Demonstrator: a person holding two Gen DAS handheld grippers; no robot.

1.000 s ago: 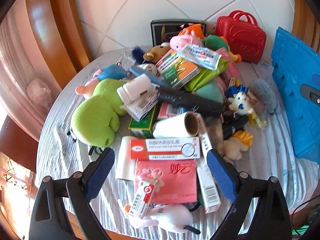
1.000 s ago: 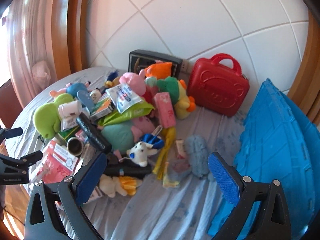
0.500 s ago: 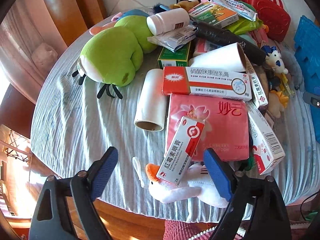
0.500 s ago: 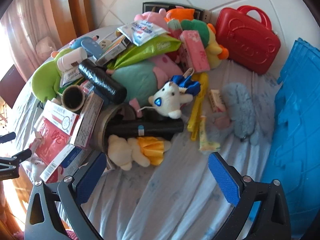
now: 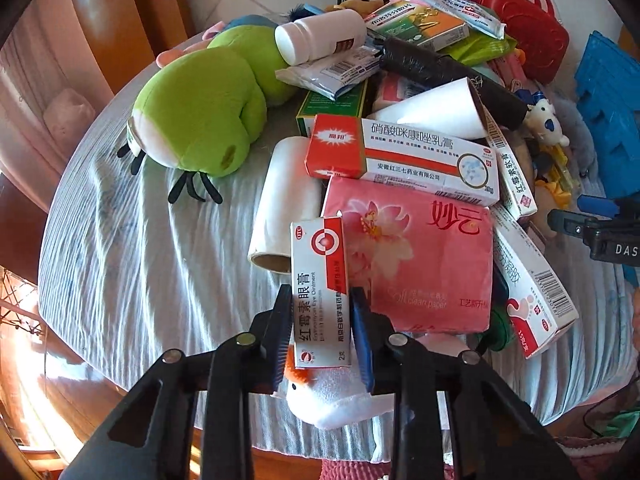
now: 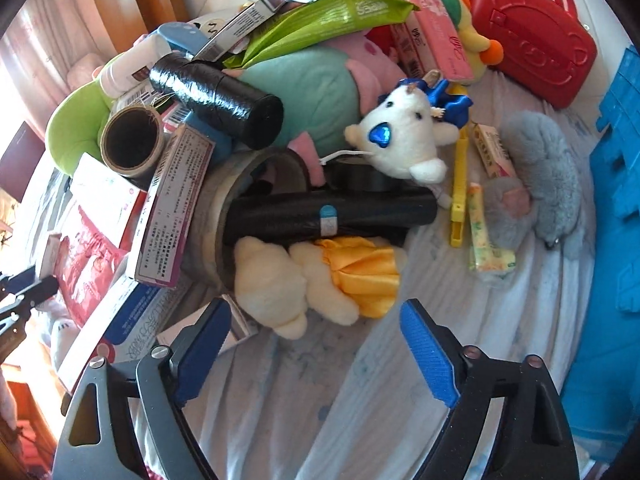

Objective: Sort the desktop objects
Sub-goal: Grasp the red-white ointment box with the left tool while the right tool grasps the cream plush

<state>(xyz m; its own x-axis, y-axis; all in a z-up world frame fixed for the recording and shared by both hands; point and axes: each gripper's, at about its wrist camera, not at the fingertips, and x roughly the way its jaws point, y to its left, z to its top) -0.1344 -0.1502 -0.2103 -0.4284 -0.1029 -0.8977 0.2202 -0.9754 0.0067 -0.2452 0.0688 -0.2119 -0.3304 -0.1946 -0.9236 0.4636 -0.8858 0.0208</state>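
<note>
Round table under a striped grey-blue cloth, white tiled wall behind, wooden frame at 10 o'clock. Clutter heaped from the centre toward 12 o'clock.

Left gripper: jaws closing on a small red-and-white ointment box; both blue pads sit against the box's long sides, near its lower end. Box stands tilted up, its top edge overlapping the pink tissue pack at 3 o'clock of it. Beneath the box lies a white plush toy with an orange tuft, at the table's near edge.

At 12 o'clock of the tissue pack, a longer red-and-white medicine box rests across it. A white paper roll lies just beside the pack at 9 o'clock. A green plush toy sits at 10 o'clock, a white bottle above it.

Right gripper: jaws closing but wide apart, nothing between the pads, only bare cloth below. At 12 o'clock of it, just beyond the fingertips, lies a cream plush toy in a yellow dress, touching a black bag roll. A red case sits at 1 o'clock, a blue crate at 3 o'clock.
</note>
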